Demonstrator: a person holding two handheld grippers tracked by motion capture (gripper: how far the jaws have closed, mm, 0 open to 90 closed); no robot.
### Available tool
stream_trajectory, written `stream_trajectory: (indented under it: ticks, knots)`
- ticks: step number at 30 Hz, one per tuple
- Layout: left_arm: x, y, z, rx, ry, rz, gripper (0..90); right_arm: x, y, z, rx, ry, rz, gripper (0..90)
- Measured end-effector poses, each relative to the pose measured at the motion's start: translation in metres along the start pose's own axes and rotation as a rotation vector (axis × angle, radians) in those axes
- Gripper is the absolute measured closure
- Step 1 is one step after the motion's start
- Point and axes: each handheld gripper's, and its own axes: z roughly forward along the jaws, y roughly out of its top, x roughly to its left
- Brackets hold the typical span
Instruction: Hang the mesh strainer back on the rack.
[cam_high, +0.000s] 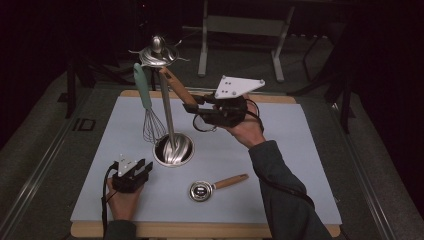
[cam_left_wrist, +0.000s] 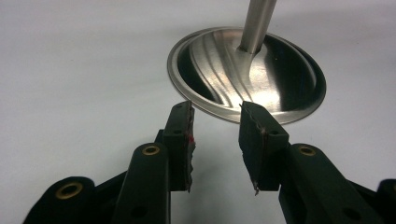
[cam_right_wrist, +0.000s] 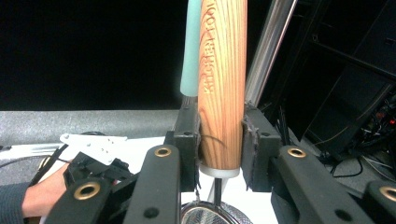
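Note:
A steel utensil stand has a round base (cam_high: 173, 150) (cam_left_wrist: 252, 74), a thin pole (cam_high: 167, 107) (cam_right_wrist: 271, 46) and a hooked top (cam_high: 157, 52). From that top hangs a whisk (cam_high: 147, 100) with a pale green handle (cam_right_wrist: 191, 46). My right gripper (cam_high: 192, 107) (cam_right_wrist: 219, 126) is raised beside the pole and shut on the wooden handle (cam_high: 176, 85) (cam_right_wrist: 222, 84) of a mesh strainer; the handle slants up toward the hooks. My left gripper (cam_high: 145, 167) (cam_left_wrist: 215, 126) rests low on the mat, open and empty, its tips just short of the base's rim.
A small steel scoop with a wooden handle (cam_high: 212, 187) lies on the pale mat (cam_high: 280, 165) in front of the base. The mat sits on a wooden board, with dark floor and a metal frame (cam_high: 240, 30) behind.

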Motion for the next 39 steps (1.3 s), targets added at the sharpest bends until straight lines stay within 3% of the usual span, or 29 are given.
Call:
stream_trajectory:
  ticks: [24, 39]
  knots:
    - [0.0, 0.0, 0.0, -0.001, 0.001, -0.001, 65.1, 0.0, -0.005, 0.016, 0.017, -0.076, 0.027, 70.1]
    - [0.0, 0.0, 0.0, -0.003, 0.001, -0.001, 65.1, 0.002, -0.007, 0.019, 0.03, -0.066, 0.048, 64.0]
